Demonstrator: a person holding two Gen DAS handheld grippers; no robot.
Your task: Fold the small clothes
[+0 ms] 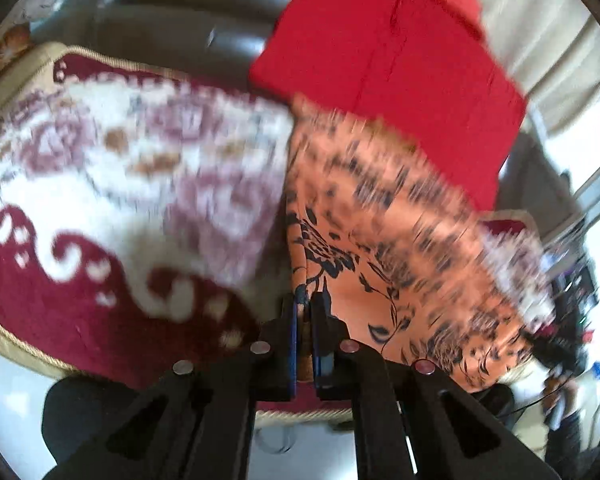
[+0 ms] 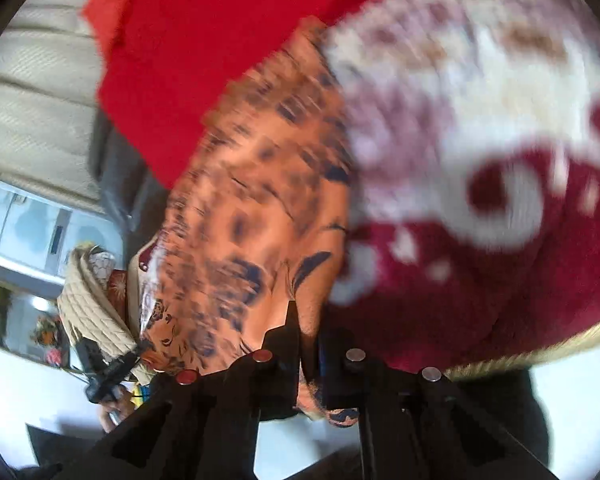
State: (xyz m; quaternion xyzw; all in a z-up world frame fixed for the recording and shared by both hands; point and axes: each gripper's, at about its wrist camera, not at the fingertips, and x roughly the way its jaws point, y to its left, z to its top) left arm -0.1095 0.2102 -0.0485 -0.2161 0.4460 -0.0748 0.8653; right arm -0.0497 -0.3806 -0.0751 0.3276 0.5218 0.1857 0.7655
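Observation:
An orange cloth with a dark flower print (image 1: 388, 240) is stretched between my two grippers above a red and cream patterned rug (image 1: 100, 184). My left gripper (image 1: 305, 300) is shut on one edge of the cloth. My right gripper (image 2: 309, 320) is shut on another edge of the same orange cloth (image 2: 252, 208), and a bit of it sticks out below the fingers. Both views are blurred by motion. A red cloth (image 1: 388, 64) lies beyond the orange one, also seen in the right wrist view (image 2: 204, 52).
The rug (image 2: 480, 160) covers a low surface with a beige corded edge (image 1: 16, 356). A dark leather sofa (image 1: 172, 20) stands behind. A cream quilted cover (image 2: 32, 92) and a cluttered area (image 2: 100, 312) lie to the side. White floor (image 2: 572, 420) shows below.

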